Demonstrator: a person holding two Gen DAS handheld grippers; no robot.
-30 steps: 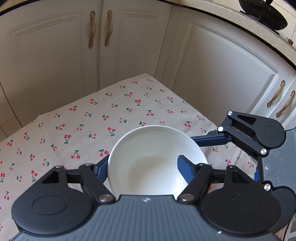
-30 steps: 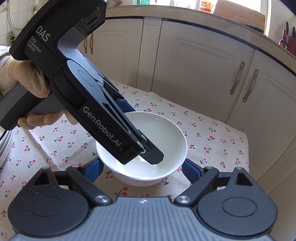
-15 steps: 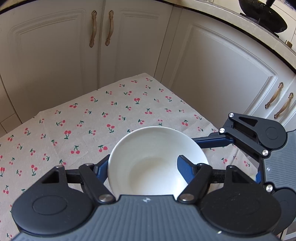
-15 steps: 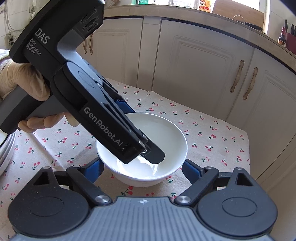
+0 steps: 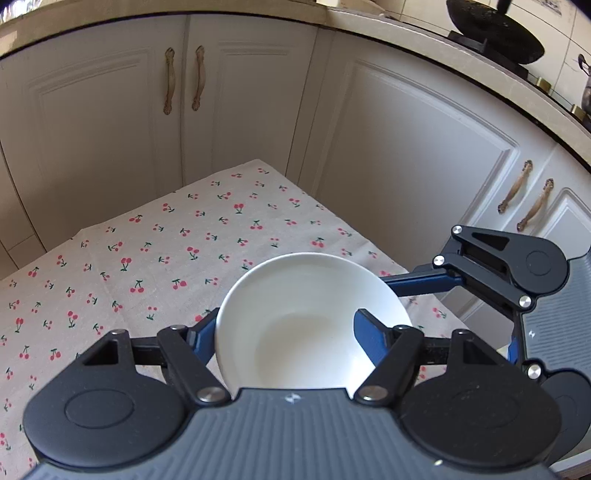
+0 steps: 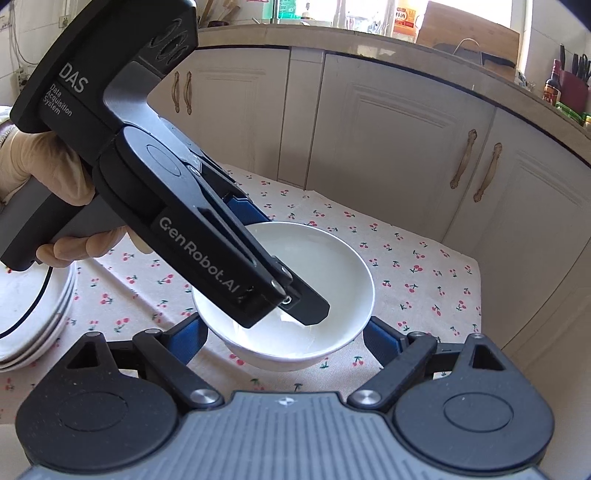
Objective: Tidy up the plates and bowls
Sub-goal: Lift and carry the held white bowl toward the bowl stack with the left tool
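Note:
A white bowl (image 5: 306,317) (image 6: 317,273) is held over the cherry-print tablecloth (image 5: 155,258). My left gripper (image 5: 284,332) is shut on the bowl's near rim, one finger inside it and one outside; in the right wrist view the left gripper (image 6: 295,306) reaches down into the bowl from the upper left. My right gripper (image 6: 284,336) is open, its blue fingers (image 6: 380,343) either side of the bowl's near wall, not touching it. It also shows at the right of the left wrist view (image 5: 491,266). A stack of white plates (image 6: 33,314) sits at the left.
White cabinet doors (image 5: 406,155) (image 6: 388,147) stand close behind the table's far edges. A gloved hand (image 6: 44,177) holds the left gripper. A dark pan (image 5: 495,29) sits on the counter above.
The left gripper has lifted the bowl a little and carried it left toward the plates; more of the plate stack shows now. The right gripper stays open beside the bowl.

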